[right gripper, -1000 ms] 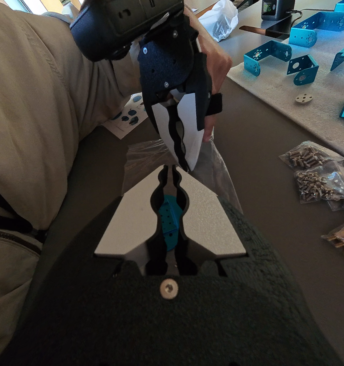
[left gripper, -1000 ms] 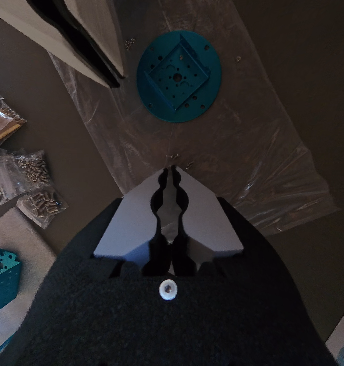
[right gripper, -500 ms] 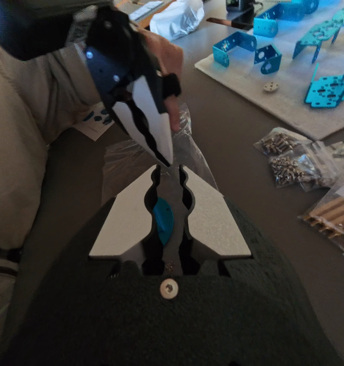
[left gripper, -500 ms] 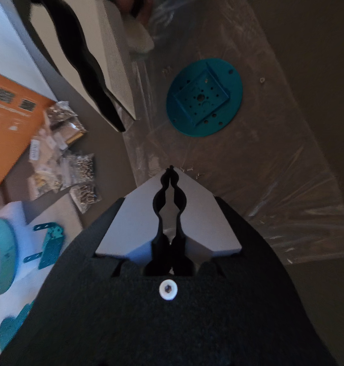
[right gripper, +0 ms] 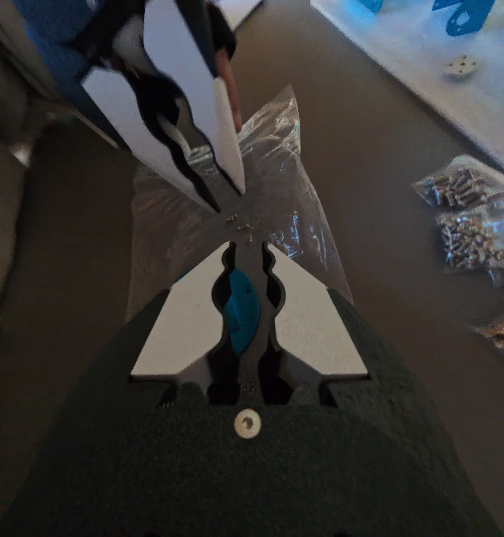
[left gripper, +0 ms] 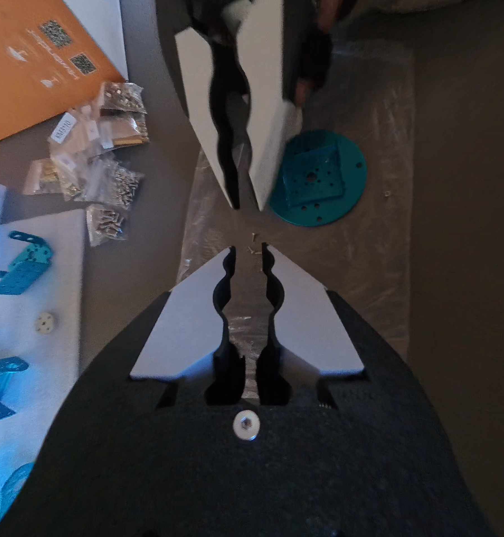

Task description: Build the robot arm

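A few small loose screws (left gripper: 253, 247) lie on a clear plastic bag (left gripper: 346, 261) spread on the brown table. My left gripper (left gripper: 247, 247) is open and empty, its tips just short of the screws. My right gripper (right gripper: 247, 244) is open and empty, facing the left one across the same screws (right gripper: 243, 226). Each gripper shows in the other's view, the right one (left gripper: 246, 207) and the left one (right gripper: 230, 202), both open. A teal round plate with a square bracket (left gripper: 317, 177) lies on the bag beside the right gripper; it shows between my right fingers (right gripper: 242, 313).
Bags of screws (left gripper: 111, 186) and an orange booklet (left gripper: 27, 64) lie to the left. Blue metal brackets (left gripper: 24, 261) and a white disc (left gripper: 45, 322) sit on a white foam sheet. In the right wrist view, screw bags (right gripper: 471, 232) lie at the right. Both grippers' tips are close together, under 4 cm apart.
Both grippers opened from nearly shut. They swung to face each other over the loose screws, and the left view turned so the teal plate now lies beside the right gripper.
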